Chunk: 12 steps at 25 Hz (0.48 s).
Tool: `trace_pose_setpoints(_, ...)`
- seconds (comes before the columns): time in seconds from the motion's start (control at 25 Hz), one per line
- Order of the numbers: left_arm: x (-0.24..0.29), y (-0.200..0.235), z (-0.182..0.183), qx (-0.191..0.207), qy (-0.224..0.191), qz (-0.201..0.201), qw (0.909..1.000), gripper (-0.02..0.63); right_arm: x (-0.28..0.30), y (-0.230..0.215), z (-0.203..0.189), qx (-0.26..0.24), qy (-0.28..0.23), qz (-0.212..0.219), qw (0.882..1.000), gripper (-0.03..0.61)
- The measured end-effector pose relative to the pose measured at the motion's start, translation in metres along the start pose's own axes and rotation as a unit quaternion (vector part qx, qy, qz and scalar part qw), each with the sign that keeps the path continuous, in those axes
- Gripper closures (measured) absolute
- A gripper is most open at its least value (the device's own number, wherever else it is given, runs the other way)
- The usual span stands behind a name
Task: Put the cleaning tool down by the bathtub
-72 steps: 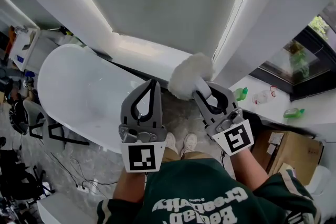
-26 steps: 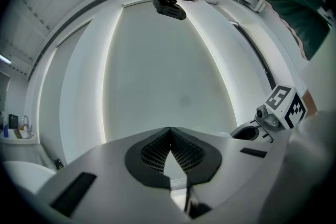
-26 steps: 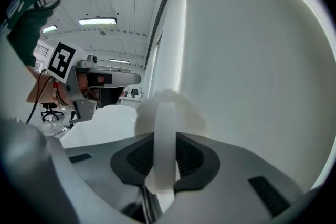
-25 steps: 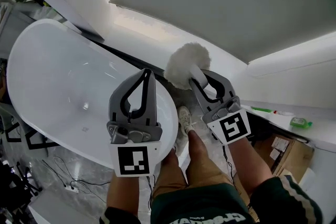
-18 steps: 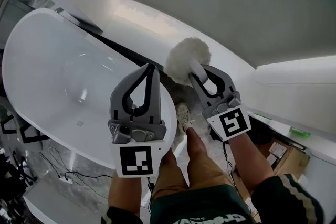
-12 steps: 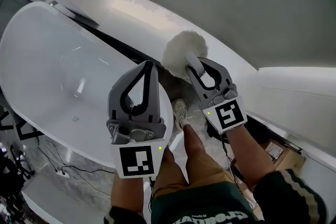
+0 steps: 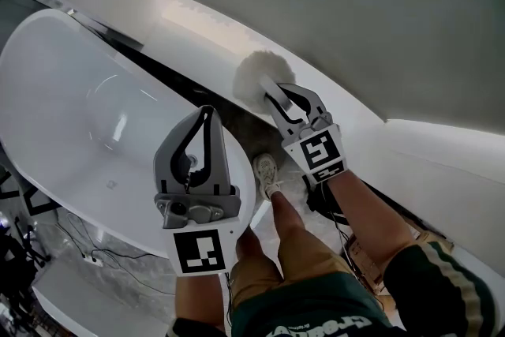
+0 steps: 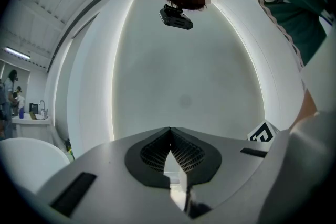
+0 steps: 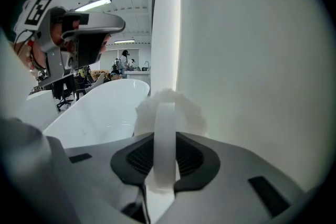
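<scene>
Head view, room: white bathtub (image 7: 63, 83) lies at your left, a pale wall (image 7: 355, 4) ahead, and your shoe (image 7: 267, 170) is on the floor between them.
Head view, tool: your right gripper (image 7: 286, 95) holds the cleaning tool (image 7: 259, 75), its fluffy head beside the bathtub at the wall's foot.
Head view, left: your left gripper (image 7: 207, 113) shows over the bathtub's end.
Left gripper view: left gripper (image 8: 169, 132) has its jaws pressed together with nothing between them.
Right gripper view: right gripper (image 9: 165, 139) is clamped on the cleaning tool (image 9: 166, 113) by its flat white handle, with the bathtub (image 9: 100, 107) at left.
</scene>
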<state>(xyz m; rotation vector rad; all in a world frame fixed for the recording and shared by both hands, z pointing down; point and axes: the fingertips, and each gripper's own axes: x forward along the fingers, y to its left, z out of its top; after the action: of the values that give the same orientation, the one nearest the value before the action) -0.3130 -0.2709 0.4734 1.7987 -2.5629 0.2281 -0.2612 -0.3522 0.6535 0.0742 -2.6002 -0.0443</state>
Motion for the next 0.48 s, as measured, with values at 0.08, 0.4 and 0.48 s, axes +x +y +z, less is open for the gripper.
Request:
trace_pose_setpoints(0.08,0.003,0.002,-0.002,0.0,0.003,0.003,1.0,0.607,0.012,-0.002,-0.005,-0.006,0.009,0.006,1.0,0.486)
trace_pose_setpoints(0.4,0.008,0.012,-0.016,-0.006,0.022,0.013,0.9997,0.607,0.063,-0.007,-0.035,-0.012,0.069,0.026,0.997,0.486)
trace_pose_setpoints(0.48,0.008,0.016,-0.018,-0.008,0.023,0.017,0.9996,0.607,0.073,-0.007,-0.042,-0.016,0.084,0.032,0.996,0.486)
